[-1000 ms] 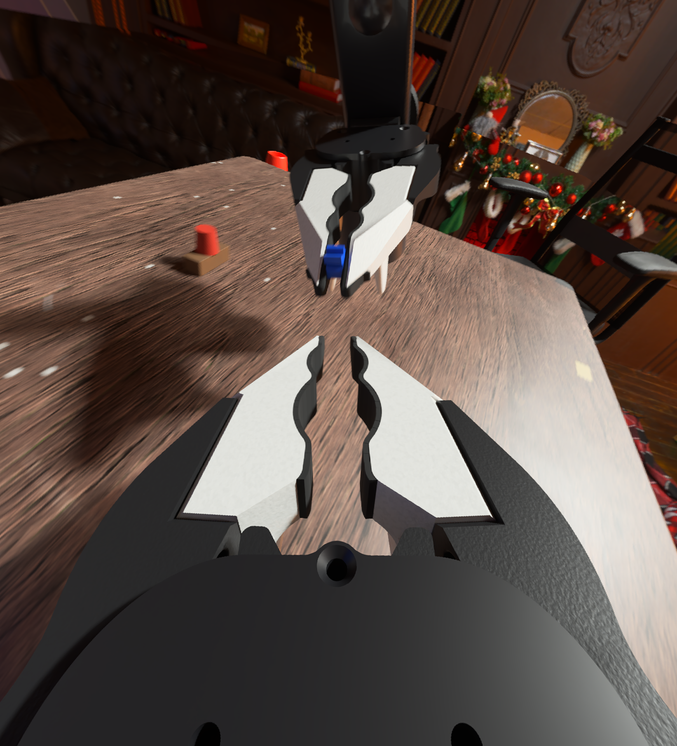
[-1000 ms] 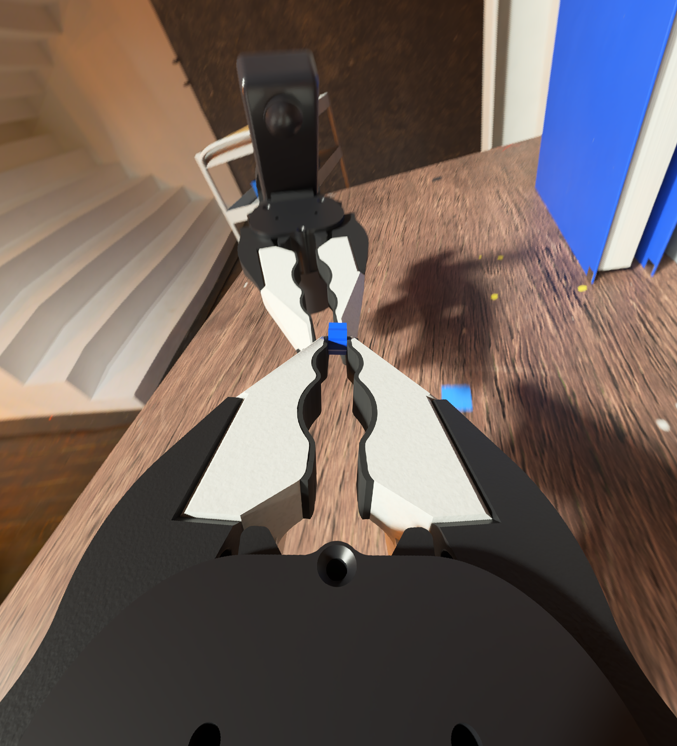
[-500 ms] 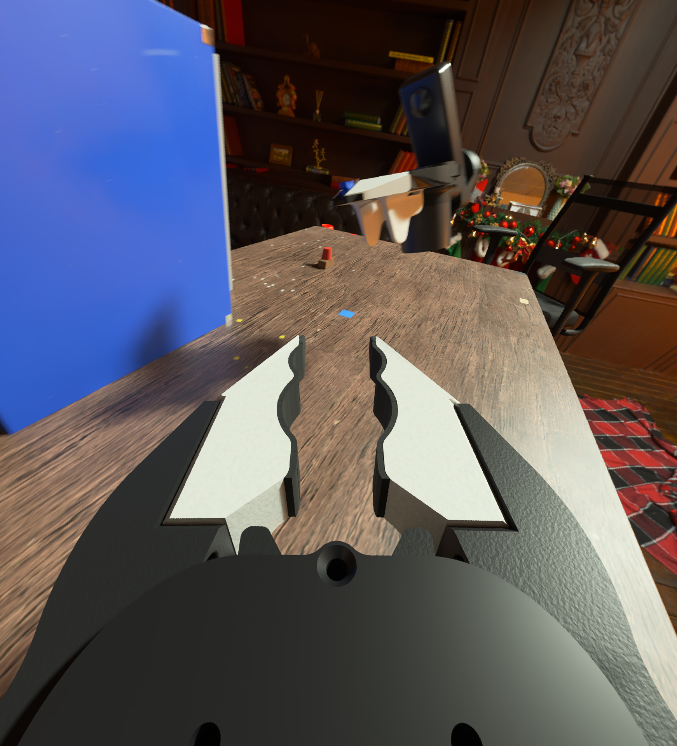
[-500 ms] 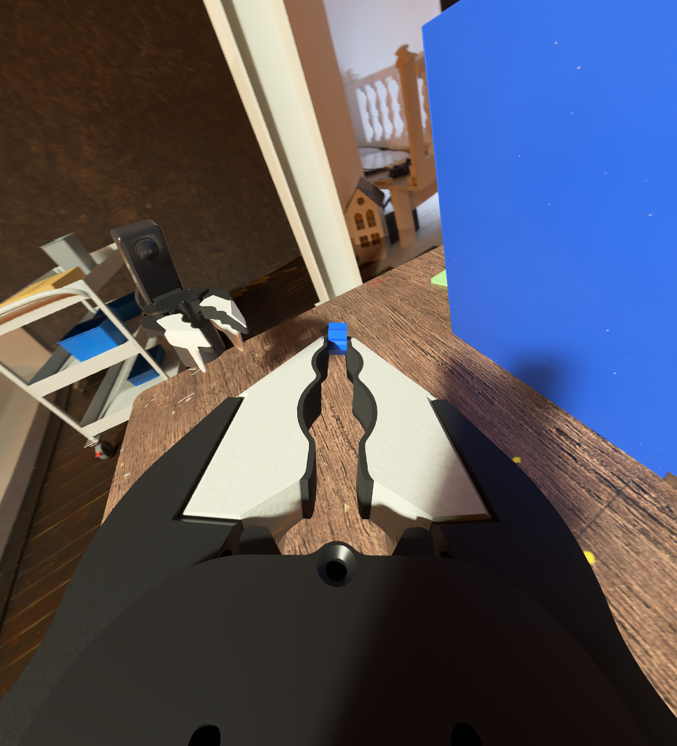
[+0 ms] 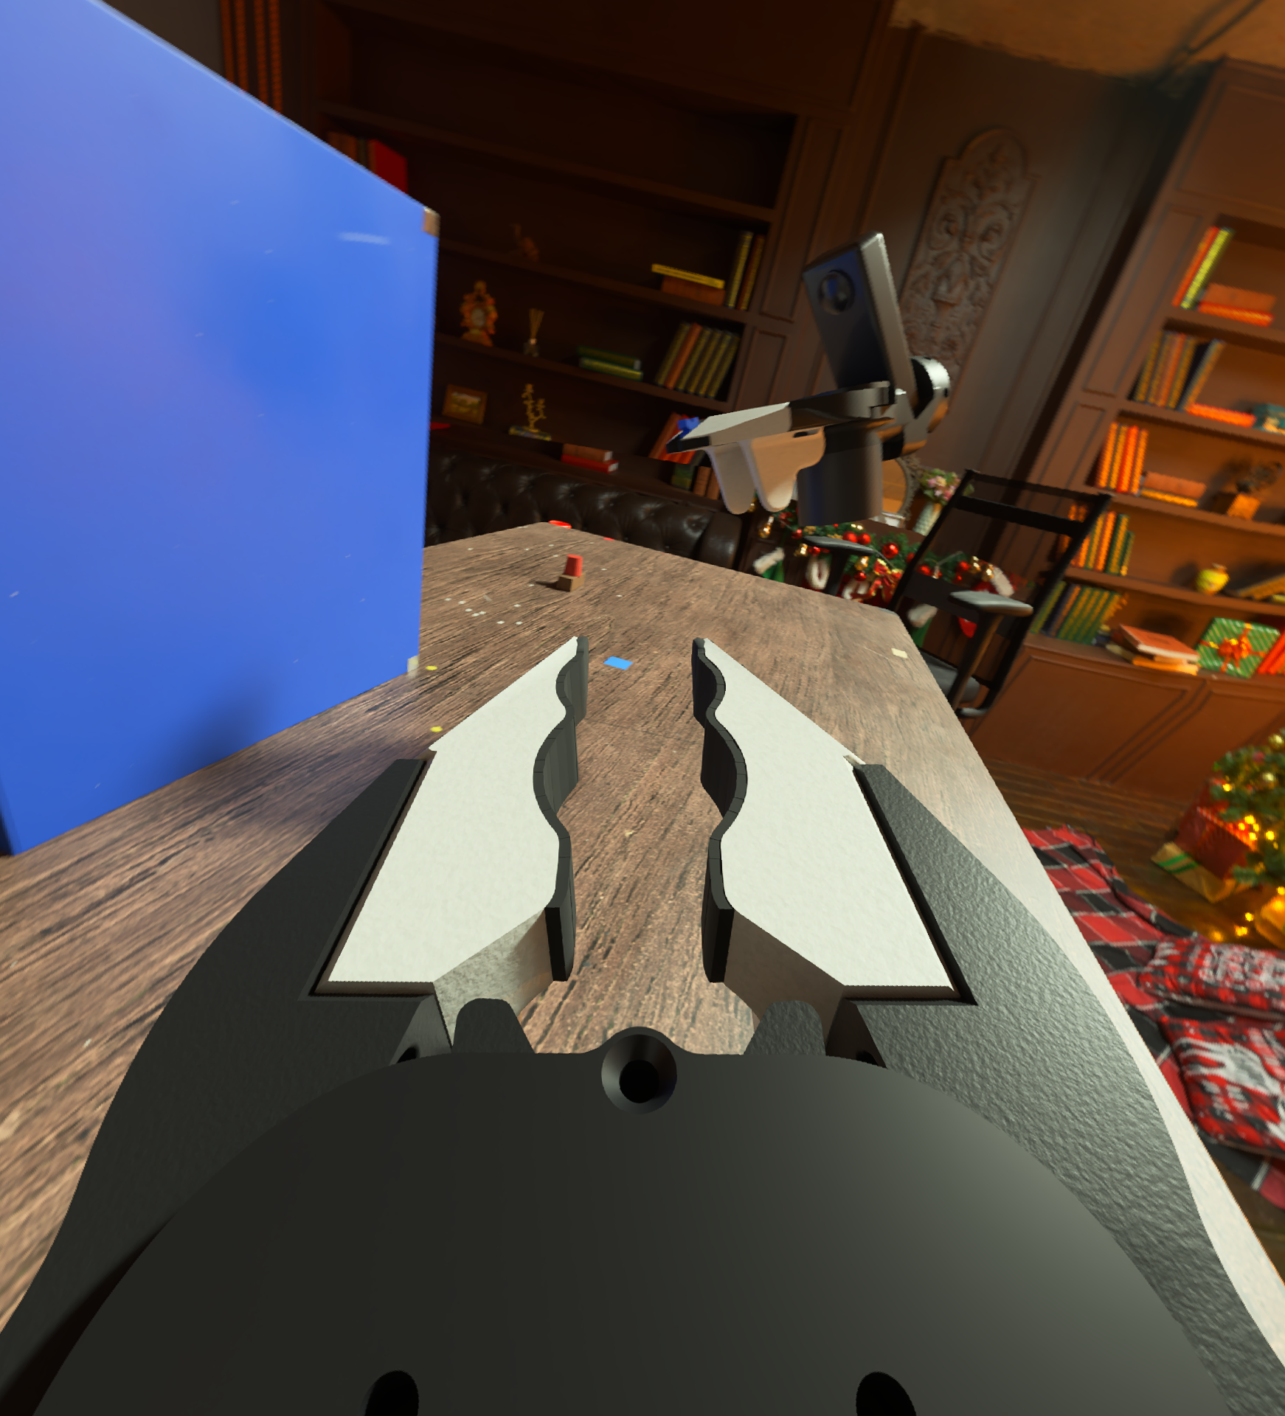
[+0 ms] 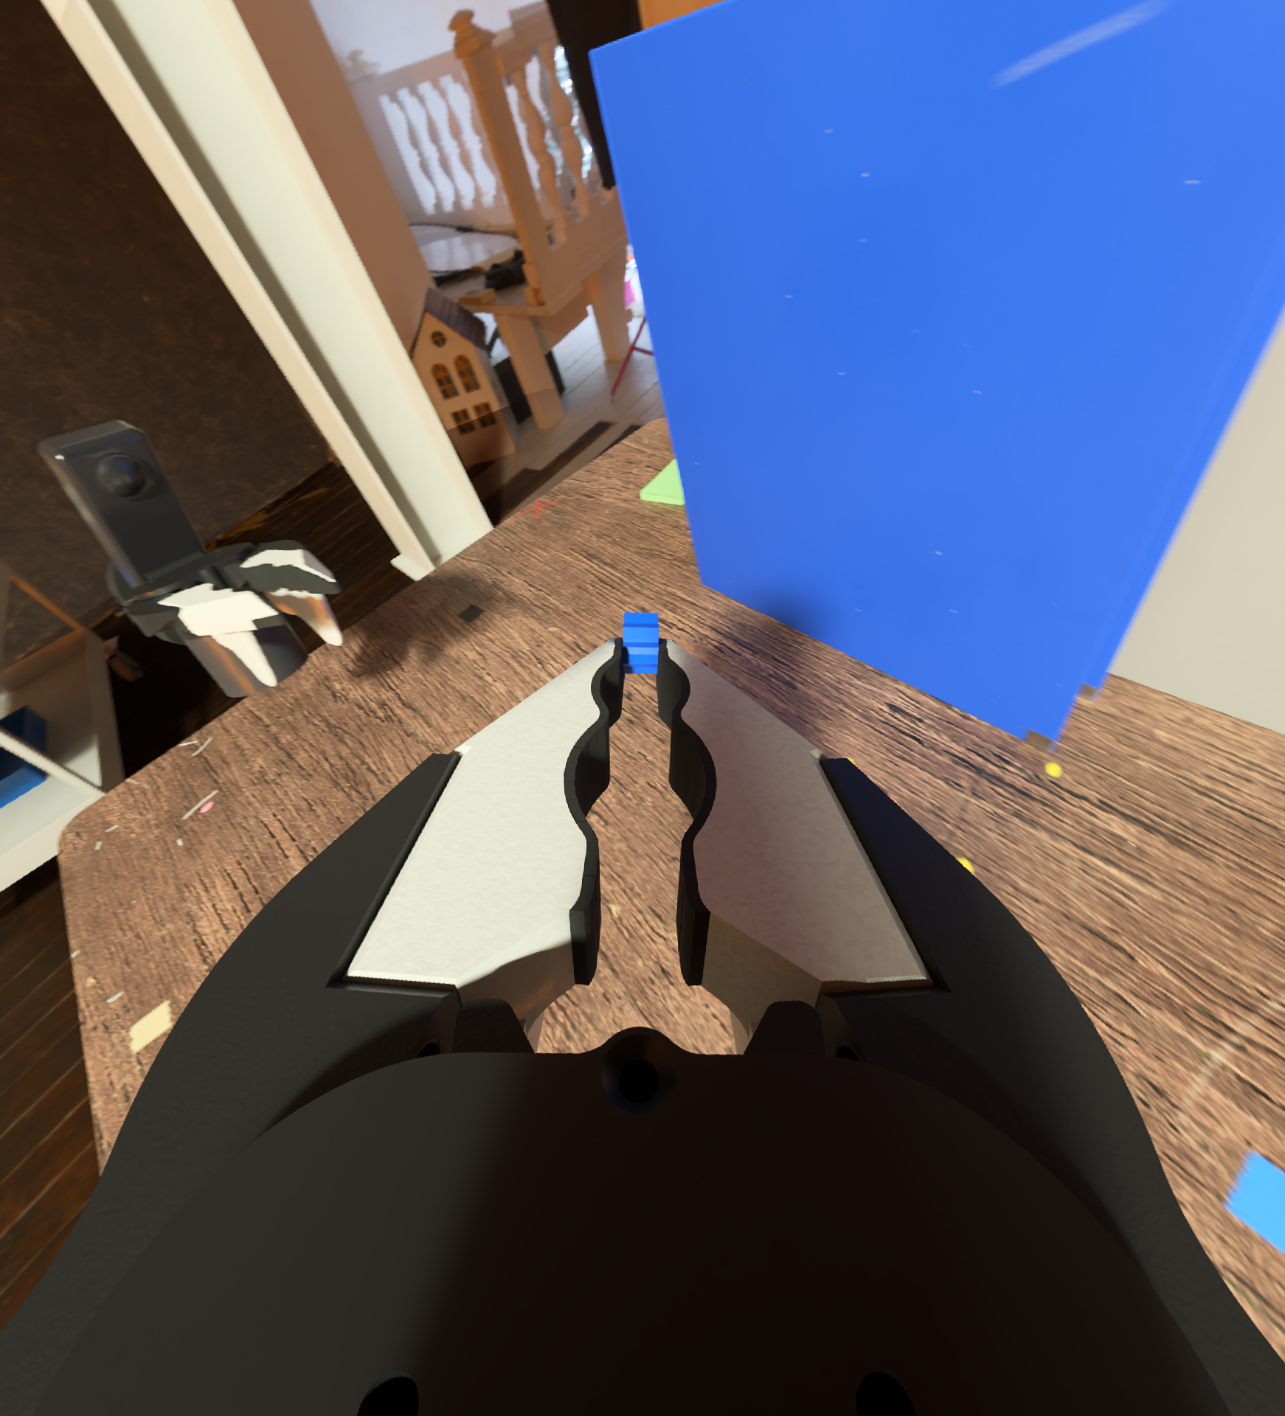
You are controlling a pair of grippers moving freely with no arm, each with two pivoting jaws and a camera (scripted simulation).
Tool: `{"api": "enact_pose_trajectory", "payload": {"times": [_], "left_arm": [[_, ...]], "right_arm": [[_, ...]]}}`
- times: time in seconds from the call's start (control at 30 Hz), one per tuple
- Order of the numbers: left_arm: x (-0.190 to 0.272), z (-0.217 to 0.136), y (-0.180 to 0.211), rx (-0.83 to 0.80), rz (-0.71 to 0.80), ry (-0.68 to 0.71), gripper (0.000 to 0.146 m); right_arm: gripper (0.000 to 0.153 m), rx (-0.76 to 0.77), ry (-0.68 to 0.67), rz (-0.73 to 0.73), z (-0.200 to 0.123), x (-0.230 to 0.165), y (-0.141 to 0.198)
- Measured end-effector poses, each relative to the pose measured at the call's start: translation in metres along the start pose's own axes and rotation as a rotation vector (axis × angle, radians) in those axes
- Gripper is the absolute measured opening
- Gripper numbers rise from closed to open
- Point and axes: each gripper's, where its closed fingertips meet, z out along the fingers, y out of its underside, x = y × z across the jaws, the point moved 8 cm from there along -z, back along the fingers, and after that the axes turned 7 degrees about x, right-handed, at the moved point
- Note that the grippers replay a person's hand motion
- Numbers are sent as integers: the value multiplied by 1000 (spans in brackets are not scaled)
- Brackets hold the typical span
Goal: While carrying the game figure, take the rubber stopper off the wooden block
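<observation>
My right gripper (image 6: 639, 651) is shut on a small blue game figure (image 6: 640, 642) pinched at its fingertips, held above the wooden table (image 6: 931, 881). It also shows in the left wrist view (image 5: 681, 437), high above the table, with the blue figure (image 5: 689, 424) at its tip. My left gripper (image 5: 638, 651) is open and empty, low over the table. A red rubber stopper (image 5: 572, 565) stands on a small wooden block (image 5: 567, 583) far ahead of it. In the right wrist view the left gripper (image 6: 310, 590) hovers at the table's left edge.
A big blue box (image 5: 164, 460) stands on the table left of my left gripper; it also shows in the right wrist view (image 6: 969, 345). A flat blue tile (image 5: 618, 663) lies ahead. A chair (image 5: 1000, 598) stands beyond the right edge. A white cart (image 6: 3, 766) is beside the table.
Both grippers have drawn far apart. My left gripper backed away and opened wider; the stopper and block look much farther off. My right gripper rose and turned, the blue figure still in it.
</observation>
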Motion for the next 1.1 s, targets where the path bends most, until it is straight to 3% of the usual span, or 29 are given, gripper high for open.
{"api": "enact_pose_trajectory", "payload": {"times": [0.17, 0.3, 0.5, 0.6, 0.7, 0.77, 0.87, 0.97, 1.1], "left_arm": [[17, 14, 11, -98, 89, 108, 20], [29, 53, 24, -202, 90, 144, 25], [63, 162, 56, -236, -7, 175, 39], [71, 234, 88, -216, -42, 73, 41], [71, 315, 121, -157, -119, -66, 44], [64, 377, 138, -149, -216, -140, 49], [50, 470, 155, -187, -359, -86, 58], [25, 551, 172, -325, -304, -121, 62], [-25, 626, 188, -353, -294, -351, 74]], "right_arm": [[7, 44, 91, -7, -50, 28, 13], [7, 114, 180, 41, -112, 64, 28], [7, 158, 265, -36, -218, 160, 52], [7, 178, 279, -113, -266, 238, 51], [7, 147, 149, -205, -301, 320, 40], [7, 86, 138, -228, -314, 371, 32], [7, 91, 45, -205, -318, 423, 21], [7, 103, -64, -143, -307, 464, 23], [7, 105, -152, -98, -283, 499, 37]]}}
